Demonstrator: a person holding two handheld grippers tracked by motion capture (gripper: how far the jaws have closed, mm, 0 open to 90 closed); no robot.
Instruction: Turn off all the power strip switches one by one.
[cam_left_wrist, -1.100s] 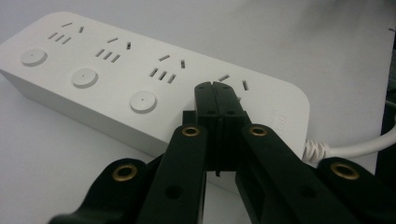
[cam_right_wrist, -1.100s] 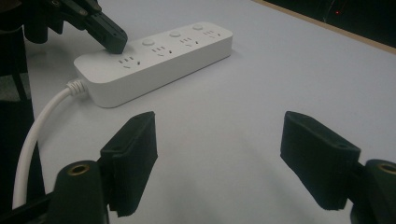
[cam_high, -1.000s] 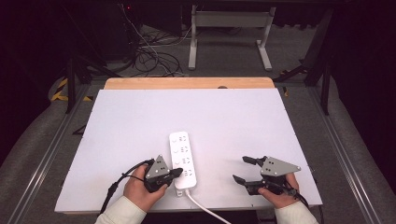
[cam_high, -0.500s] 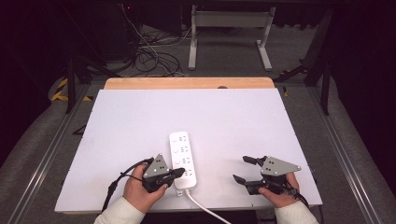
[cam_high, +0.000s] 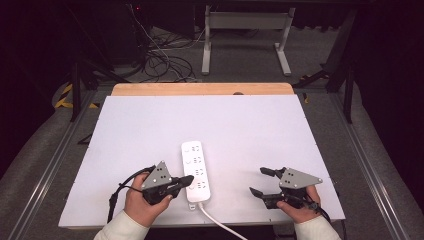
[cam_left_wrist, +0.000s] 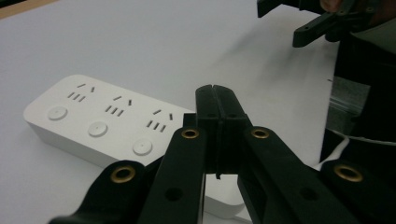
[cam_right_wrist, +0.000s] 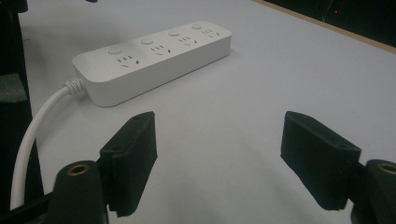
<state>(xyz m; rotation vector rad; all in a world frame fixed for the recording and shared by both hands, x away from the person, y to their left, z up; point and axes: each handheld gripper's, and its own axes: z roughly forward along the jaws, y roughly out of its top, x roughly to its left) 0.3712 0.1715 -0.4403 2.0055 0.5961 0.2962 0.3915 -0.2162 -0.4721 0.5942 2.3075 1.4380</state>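
A white power strip (cam_high: 196, 170) with several sockets and round buttons lies flat near the table's front middle. Its white cable (cam_high: 216, 222) runs off the front edge. My left gripper (cam_high: 189, 179) is shut with nothing between the jaws, and its tip hangs over the strip's near left side. In the left gripper view the shut jaws (cam_left_wrist: 215, 93) cover the near end of the strip (cam_left_wrist: 107, 121); I cannot tell whether they touch it. My right gripper (cam_high: 258, 181) stands open to the right of the strip. In its own view the right gripper (cam_right_wrist: 224, 158) is empty, with the strip (cam_right_wrist: 154, 53) and cable (cam_right_wrist: 32, 135) beyond.
The white table top (cam_high: 210, 120) has a bare wooden strip (cam_high: 200, 89) along its far edge. Past the table are a desk frame (cam_high: 245, 30) and loose cables (cam_high: 160, 60) on the floor. The right gripper's jaws (cam_left_wrist: 322, 21) show at the top right of the left gripper view.
The left hand and its gripper have drifted slightly to the left, and the right gripper slightly to the right. The power strip has not moved.
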